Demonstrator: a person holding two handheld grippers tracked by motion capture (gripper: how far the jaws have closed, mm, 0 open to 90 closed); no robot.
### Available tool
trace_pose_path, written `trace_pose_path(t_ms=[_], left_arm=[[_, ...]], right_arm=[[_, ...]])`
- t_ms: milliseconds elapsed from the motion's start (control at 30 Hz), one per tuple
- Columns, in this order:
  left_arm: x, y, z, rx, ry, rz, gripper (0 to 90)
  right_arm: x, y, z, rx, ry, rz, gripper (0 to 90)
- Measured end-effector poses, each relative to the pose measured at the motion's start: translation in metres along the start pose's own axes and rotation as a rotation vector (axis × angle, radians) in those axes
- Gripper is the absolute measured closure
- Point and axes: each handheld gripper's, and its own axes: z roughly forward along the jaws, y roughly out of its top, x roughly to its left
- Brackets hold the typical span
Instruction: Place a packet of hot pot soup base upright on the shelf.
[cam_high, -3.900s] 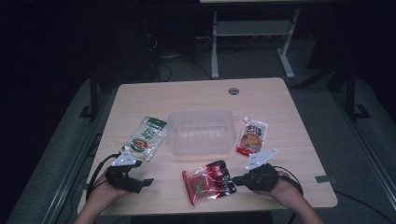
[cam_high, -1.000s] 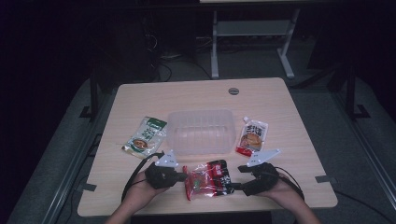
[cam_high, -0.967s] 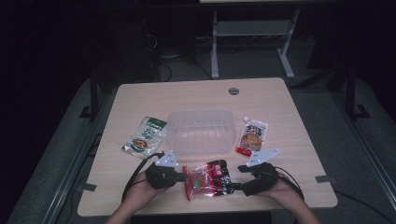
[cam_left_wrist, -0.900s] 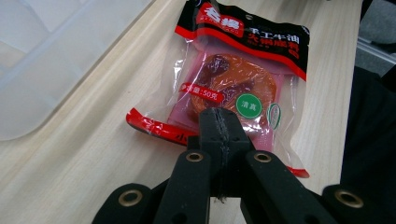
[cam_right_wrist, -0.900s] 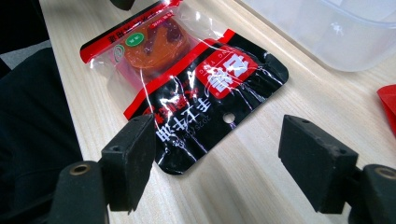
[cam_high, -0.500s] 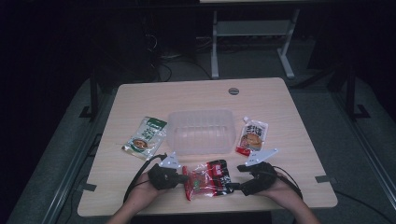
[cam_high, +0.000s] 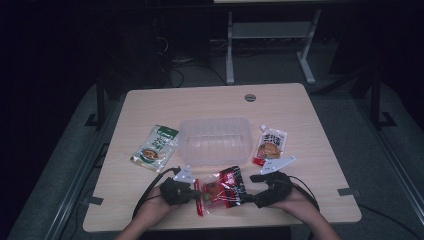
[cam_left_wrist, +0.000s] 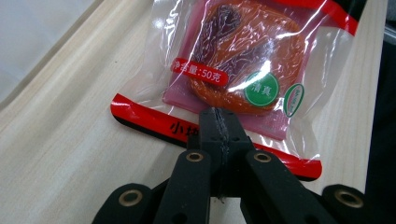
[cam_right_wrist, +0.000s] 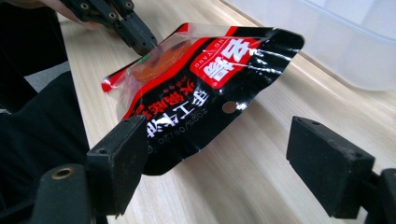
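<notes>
At the near edge of the bench (cam_high: 150, 210), the left hand-held gripper (cam_left_wrist: 218, 122) has its 2 jaws clenched on the red bottom seam of a red-and-black snack packet (cam_high: 221, 187), lifting that end so the packet tilts above the wood. The right hand-held gripper (cam_right_wrist: 215, 154) sits released at the packet's other end, its 2 jaws spread wide with the black edge of the packet just beside one of them. Beyond the packet stands a clear plastic tub (cam_high: 215, 141), with a green pouch (cam_high: 155, 147) to its left and an orange spouted pouch (cam_high: 270, 145) to its right.
</notes>
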Motion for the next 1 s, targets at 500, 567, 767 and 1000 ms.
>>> trace_pose_path(t_ms=[500,567,767,1000], left_arm=[[-0.001,0.000,0.000,0.005,0.008,0.012,89.9],[0.000,0.000,0.000,0.002,0.003,0.007,89.9],[0.000,0.000,0.000,0.002,0.002,0.003,90.0],[-0.001,0.000,0.000,0.004,0.003,0.005,90.0]], right_arm=[[-0.003,0.004,0.017,0.029,0.054,0.056,13.7],[-0.004,0.004,0.020,0.034,0.065,0.062,13.5],[-0.004,0.006,0.032,0.066,0.121,0.088,13.6],[-0.008,0.012,0.037,0.038,0.180,0.109,22.6]])
